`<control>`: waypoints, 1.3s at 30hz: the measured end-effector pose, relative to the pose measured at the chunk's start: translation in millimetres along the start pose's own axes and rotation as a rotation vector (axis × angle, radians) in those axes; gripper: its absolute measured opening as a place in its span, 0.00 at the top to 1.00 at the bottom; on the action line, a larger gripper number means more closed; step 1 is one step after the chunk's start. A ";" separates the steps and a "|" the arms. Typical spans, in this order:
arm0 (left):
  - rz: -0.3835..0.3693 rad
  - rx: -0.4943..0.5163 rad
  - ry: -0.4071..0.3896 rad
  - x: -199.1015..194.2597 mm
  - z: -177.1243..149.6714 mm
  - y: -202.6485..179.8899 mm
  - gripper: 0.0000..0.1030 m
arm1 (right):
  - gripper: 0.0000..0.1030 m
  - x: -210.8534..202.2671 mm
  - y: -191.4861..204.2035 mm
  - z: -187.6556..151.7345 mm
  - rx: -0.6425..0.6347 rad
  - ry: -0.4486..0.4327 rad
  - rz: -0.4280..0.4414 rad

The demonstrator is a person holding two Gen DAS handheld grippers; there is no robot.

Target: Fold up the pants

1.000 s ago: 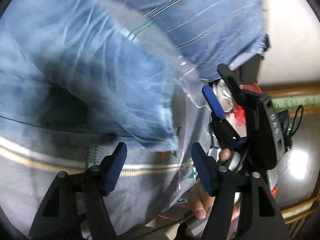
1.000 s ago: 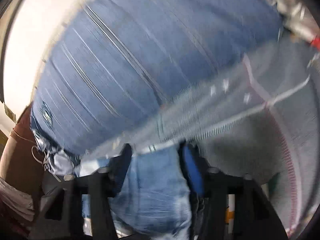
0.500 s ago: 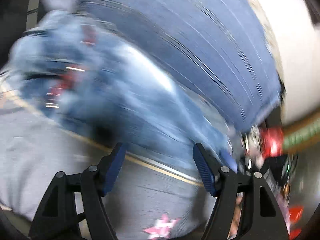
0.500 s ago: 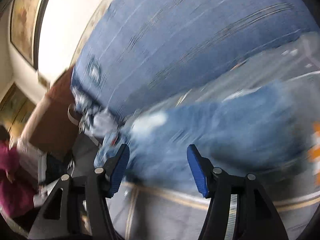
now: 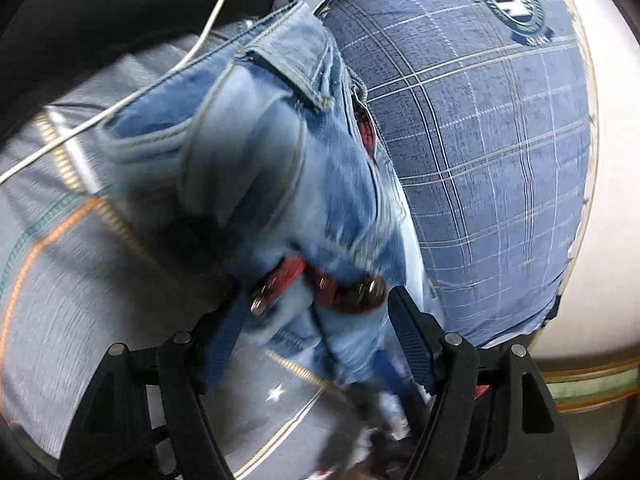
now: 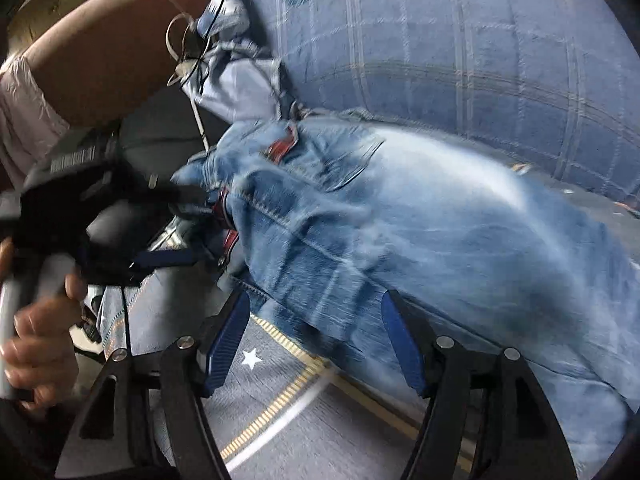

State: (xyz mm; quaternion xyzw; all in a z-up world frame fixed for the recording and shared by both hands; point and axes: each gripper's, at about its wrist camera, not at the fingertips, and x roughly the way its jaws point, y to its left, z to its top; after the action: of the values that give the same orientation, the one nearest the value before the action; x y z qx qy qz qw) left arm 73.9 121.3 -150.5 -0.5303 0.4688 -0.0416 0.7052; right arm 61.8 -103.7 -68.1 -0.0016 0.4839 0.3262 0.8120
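Light blue jeans point(image 5: 280, 180) lie on the grey bedsheet point(image 5: 80, 300), waist end towards me, with a red studded belt point(image 5: 320, 284) in the loops. My left gripper point(image 5: 318, 344) stands wide, and the belted waistband lies between its fingers without a clear squeeze. In the right wrist view the jeans point(image 6: 420, 220) stretch away to the right. There the left gripper point(image 6: 200, 228) reaches the waistband from the left, held by a person's hand point(image 6: 36, 328). The jaws of my right gripper point(image 6: 314, 336) are opening, with only the jeans' near edge between the tips, not pinched.
A large blue plaid pillow point(image 5: 480, 160) lies right behind the jeans, seen also in the right wrist view point(image 6: 440, 40). A white cable point(image 5: 120, 104) runs over the sheet and the waistband. A brown object point(image 6: 100, 52) stands at the upper left, a pale wall point(image 5: 616, 200) beyond.
The right gripper held jeans fabric a second ago and has let it go. Both grippers swept across to the waist end, where the jeans now lie on the sheet.
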 end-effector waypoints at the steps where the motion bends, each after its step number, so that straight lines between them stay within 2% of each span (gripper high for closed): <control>1: 0.002 -0.021 0.001 2.5 3.4 -0.3 0.30 | 0.34 5.9 2.0 -1.2 -0.016 0.017 -0.021; 2: 0.010 -0.040 0.002 4.9 5.5 -0.2 0.31 | 0.34 11.5 4.0 0.8 -0.032 0.023 -0.057; 3: 0.017 -0.056 0.002 8.1 8.5 0.3 0.42 | 0.35 16.5 5.0 1.2 -0.048 0.032 -0.109; 4: 0.012 -0.059 0.010 7.2 12.1 -0.4 0.60 | 0.38 21.2 3.1 1.6 -0.048 0.044 -0.154; 5: -0.003 -0.062 0.017 9.2 12.4 -3.7 0.70 | 0.44 22.5 -0.4 0.8 -0.039 0.048 -0.177; 6: -0.011 -0.069 0.010 8.8 11.4 -5.1 0.76 | 0.59 24.5 -5.3 -0.2 -0.019 0.050 -0.196; 7: -0.001 -0.061 -0.017 4.5 8.9 -8.8 0.85 | 0.68 25.5 -7.3 -0.2 -0.009 0.050 -0.205; 8: 0.004 -0.046 -0.033 1.3 9.0 -10.9 0.85 | 0.78 22.4 -8.7 0.8 -0.002 0.041 -0.199; 9: -0.001 -0.023 -0.057 -2.8 7.9 -16.2 0.86 | 0.93 19.5 -8.9 2.5 0.003 0.035 -0.176; 13: -0.048 0.080 -0.103 -20.6 4.4 -38.7 0.87 | 0.97 -10.8 0.8 6.5 0.015 -0.017 -0.136; 15: -0.057 0.092 -0.100 -25.3 8.2 -42.0 0.88 | 0.98 -19.8 6.9 5.3 0.011 -0.026 -0.113; 17: -0.035 0.097 -0.080 -25.1 14.1 -38.3 0.88 | 0.98 -25.2 11.2 3.4 0.000 -0.023 -0.089; 20: 0.100 0.085 -0.040 -15.2 21.5 -23.7 0.87 | 0.98 -28.2 9.1 0.9 0.010 0.004 -0.060; 21: 0.127 0.060 -0.026 -9.2 23.7 -16.3 0.85 | 0.98 -24.1 7.3 -2.5 0.012 0.022 -0.082; 23: 0.131 0.007 0.003 0.2 27.8 -5.4 0.75 | 0.98 -1.0 2.9 -8.7 0.020 0.088 -0.090; 24: 0.132 0.013 0.003 0.3 29.3 -6.1 0.70 | 0.97 10.1 0.2 -13.5 0.028 0.121 -0.083; 26: 0.140 0.050 -0.038 -8.4 29.1 -12.0 0.62 | 0.92 12.7 1.0 -15.1 0.029 0.127 -0.077; 27: 0.156 0.078 -0.081 -15.3 29.2 -15.8 0.48 | 0.91 5.8 2.8 -12.7 0.031 0.111 -0.046; 28: 0.184 0.104 -0.132 -22.8 29.2 -18.5 0.37 | 0.82 -3.8 4.3 -10.0 0.040 0.084 -0.002; 29: 0.195 0.113 -0.155 -27.7 27.4 -18.2 0.35 | 0.73 -11.0 5.4 -7.9 0.049 0.064 0.027; 30: 0.198 0.118 -0.166 -30.2 27.6 -16.5 0.35 | 0.53 -19.3 5.7 -7.1 0.070 0.035 0.051; 31: 0.191 0.112 -0.156 -29.8 28.7 -11.6 0.35 | 0.47 -25.6 5.5 -7.7 0.094 0.013 0.073; 35: 0.121 -0.003 -0.075 -27.6 35.8 18.7 0.35 | 0.47 -31.2 3.8 -13.5 0.167 0.017 0.140; 39: 0.051 -0.087 -0.070 -35.3 39.5 35.5 0.35 | 0.47 -40.7 3.5 -17.7 0.220 -0.002 0.168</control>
State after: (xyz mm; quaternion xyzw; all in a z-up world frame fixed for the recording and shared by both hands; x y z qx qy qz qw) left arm 66.5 184.4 -156.7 -0.5494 0.4586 0.0155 0.6983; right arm 33.0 -128.1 -44.4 0.1282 0.5145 0.3379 0.7776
